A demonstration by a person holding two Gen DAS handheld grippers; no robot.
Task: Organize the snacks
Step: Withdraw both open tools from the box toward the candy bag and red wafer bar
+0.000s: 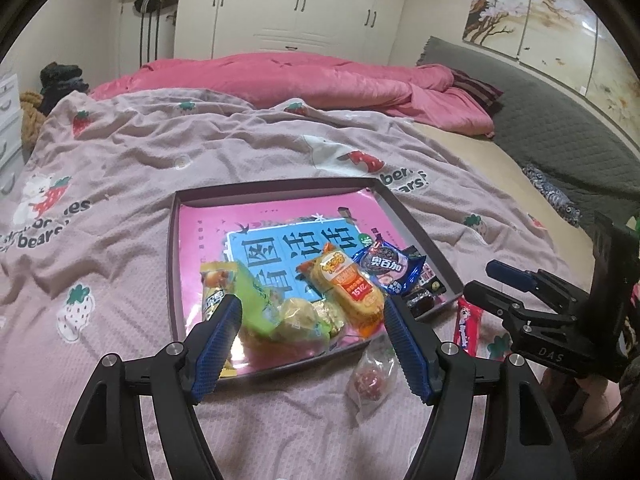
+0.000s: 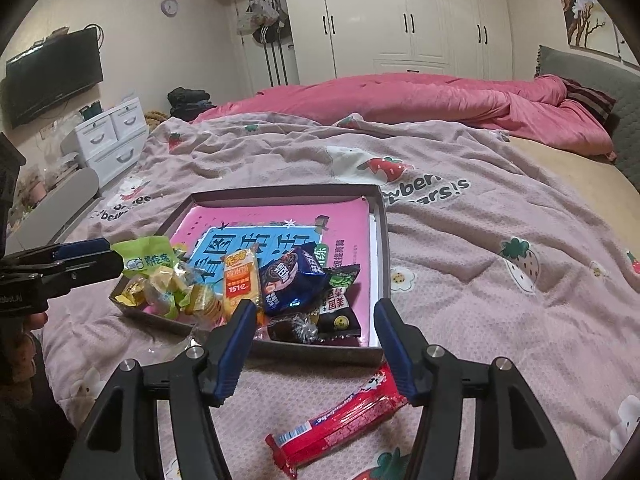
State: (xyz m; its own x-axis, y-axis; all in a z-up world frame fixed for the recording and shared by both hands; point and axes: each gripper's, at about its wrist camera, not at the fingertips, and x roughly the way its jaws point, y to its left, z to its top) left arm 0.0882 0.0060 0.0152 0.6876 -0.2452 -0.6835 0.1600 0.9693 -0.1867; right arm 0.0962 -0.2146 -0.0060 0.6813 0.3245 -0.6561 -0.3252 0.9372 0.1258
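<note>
A shallow dark tray [image 1: 280,186] [image 2: 384,264] lies on the bed with a pink book in it. At its near end are an orange biscuit pack [image 1: 352,288] [image 2: 240,280], a blue cookie pack [image 1: 386,266] [image 2: 288,280], a green pack [image 1: 256,300] [image 2: 148,256] and yellow wrapped sweets [image 1: 300,316]. My left gripper [image 1: 312,308] hovers open over the tray's near edge, holding nothing. A clear-wrapped red sweet [image 1: 370,376] lies on the blanket just outside. My right gripper [image 2: 315,308] is open above a red bar [image 2: 340,420] [image 1: 468,328] on the blanket, not touching it.
A pink strawberry-print blanket [image 2: 480,240] covers the bed, with a bunched pink quilt [image 2: 400,96] behind. White drawers [image 2: 116,136] and a wall television [image 2: 52,76] stand to the left. Each gripper shows in the other's view: right gripper [image 1: 479,279], left gripper [image 2: 114,254].
</note>
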